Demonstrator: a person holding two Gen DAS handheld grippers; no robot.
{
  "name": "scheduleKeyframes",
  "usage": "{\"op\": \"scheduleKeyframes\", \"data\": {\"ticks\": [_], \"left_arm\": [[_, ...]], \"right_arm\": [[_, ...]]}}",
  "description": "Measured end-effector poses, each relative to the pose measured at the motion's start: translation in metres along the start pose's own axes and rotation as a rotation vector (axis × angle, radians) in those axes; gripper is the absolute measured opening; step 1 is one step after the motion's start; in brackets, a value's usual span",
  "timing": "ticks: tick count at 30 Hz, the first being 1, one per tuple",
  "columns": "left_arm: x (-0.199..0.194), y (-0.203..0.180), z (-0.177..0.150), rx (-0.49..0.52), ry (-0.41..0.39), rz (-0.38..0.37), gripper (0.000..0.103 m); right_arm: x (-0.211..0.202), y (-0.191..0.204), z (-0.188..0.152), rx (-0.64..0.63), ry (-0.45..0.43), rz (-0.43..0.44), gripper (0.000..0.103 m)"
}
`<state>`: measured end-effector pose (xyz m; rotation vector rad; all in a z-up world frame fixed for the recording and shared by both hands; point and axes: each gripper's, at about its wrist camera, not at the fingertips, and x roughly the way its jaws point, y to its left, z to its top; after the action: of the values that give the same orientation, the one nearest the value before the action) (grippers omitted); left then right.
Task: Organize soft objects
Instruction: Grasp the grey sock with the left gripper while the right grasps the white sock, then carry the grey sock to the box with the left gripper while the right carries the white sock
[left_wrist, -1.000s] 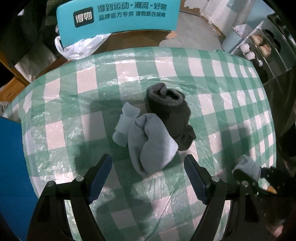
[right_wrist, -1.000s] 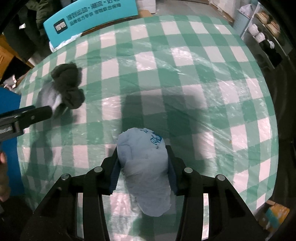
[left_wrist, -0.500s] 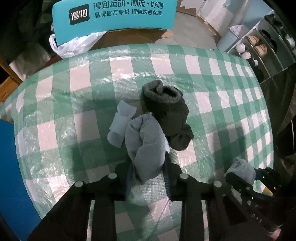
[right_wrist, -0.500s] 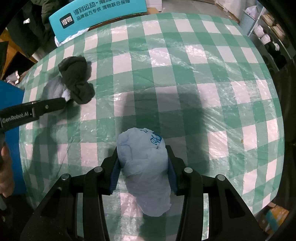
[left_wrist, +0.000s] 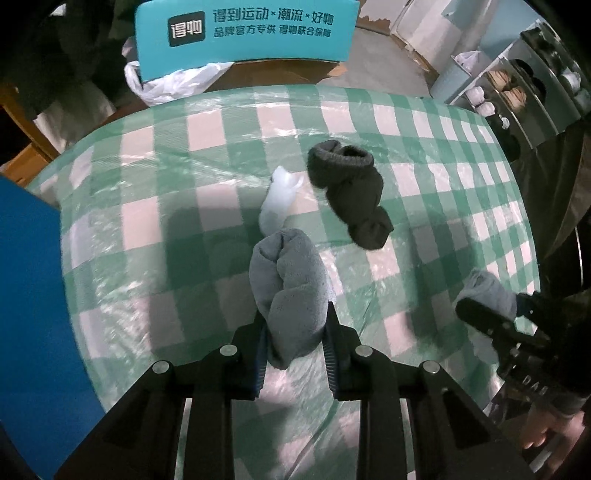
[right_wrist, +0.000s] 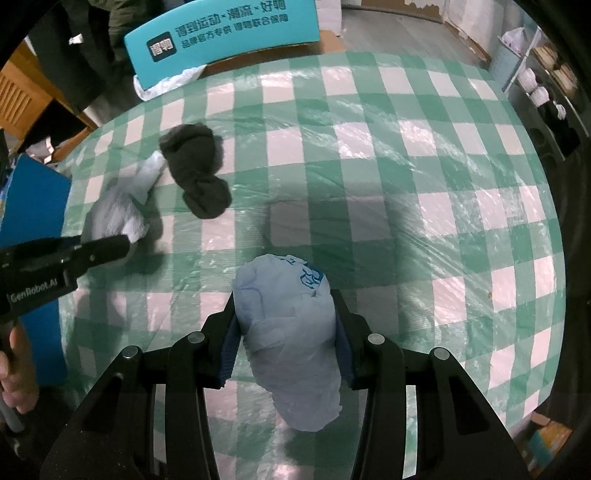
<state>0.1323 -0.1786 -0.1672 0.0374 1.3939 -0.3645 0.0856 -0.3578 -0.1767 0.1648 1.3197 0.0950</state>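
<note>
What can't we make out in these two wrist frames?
- Left wrist view: underside of the grey sock bundle, hidden by the jaws closed on it.
- Right wrist view: blue print on the pale bundle, folded and too small to read.
- Both views: shelf items, too small and distorted at the right edge.

- grey sock roll (left_wrist: 290, 291): soft fleecy knit, matt
- dark sock bundle (left_wrist: 351, 195): thick ribbed knit, matt, fuzzy
- white piece (left_wrist: 279, 197) beside it: smooth, slightly shiny, material unclear
- pale blue bundle (right_wrist: 291, 332): thin crinkled plastic film, faint sheen, blue print
- table cover (right_wrist: 424, 184): green-white check under glossy wrinkled clear plastic
- left gripper (left_wrist: 294, 343), right gripper (right_wrist: 286, 341): matt black plastic, ribbed blue pads, metal screws
- teal sign (left_wrist: 243, 33): smooth printed board
</note>
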Motion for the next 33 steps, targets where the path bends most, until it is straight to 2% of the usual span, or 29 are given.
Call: {"op": "scheduleKeyframes", "data": {"ticks": [11,33], "left_arm": [[-0.031,0.001,-0.024,0.058,-0.035,0.054,0.026],[-0.114,0.018,-0.057,0.069,-0.183,0.112,0.026]], "right_arm": [[-0.026,0.027,-0.003,-0.072,-0.040,0.015,0.043],[-0.095,0.087,-0.008,-0.189,-0.163,0.035,0.043]]}}
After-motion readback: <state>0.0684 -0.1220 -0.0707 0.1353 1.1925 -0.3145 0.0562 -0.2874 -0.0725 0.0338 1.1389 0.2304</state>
